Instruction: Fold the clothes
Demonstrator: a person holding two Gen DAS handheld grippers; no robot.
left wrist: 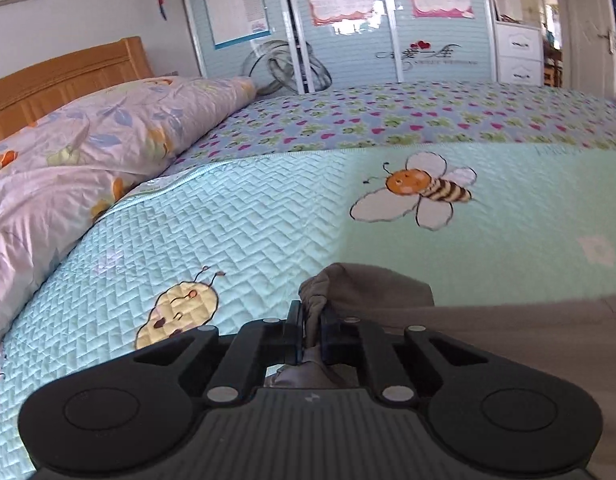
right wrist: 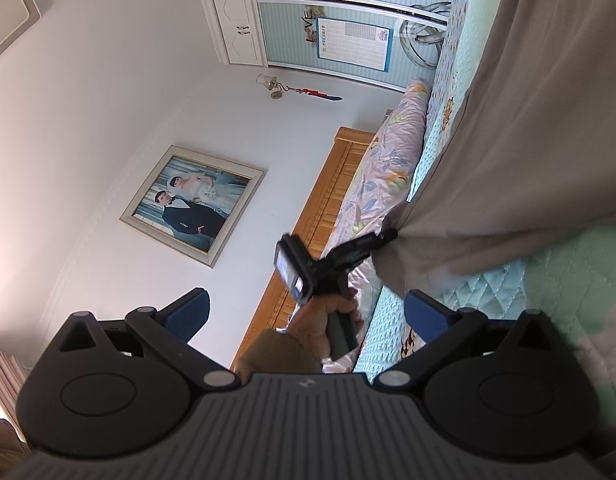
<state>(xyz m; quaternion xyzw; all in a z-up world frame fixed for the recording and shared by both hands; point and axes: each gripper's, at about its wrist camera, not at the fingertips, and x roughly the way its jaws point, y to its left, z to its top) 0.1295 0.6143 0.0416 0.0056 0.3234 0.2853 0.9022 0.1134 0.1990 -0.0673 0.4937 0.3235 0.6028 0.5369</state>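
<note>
Pinching a bunched corner of the grey garment [left wrist: 371,288], the left gripper [left wrist: 311,320] sits at its 9 o'clock end; cloth runs toward 3 o'clock over the quilted bedspread [left wrist: 236,232]. Right gripper [right wrist: 306,314] spread, empty (farther off); left hand [right wrist: 331,320] nearer.

Your left gripper [left wrist: 311,320] was pinched on a bunched fold of the grey garment [left wrist: 487,332], which trailed right across the near bedspread [left wrist: 268,220]; a floral pillow [left wrist: 100,136] lay far left.
</note>
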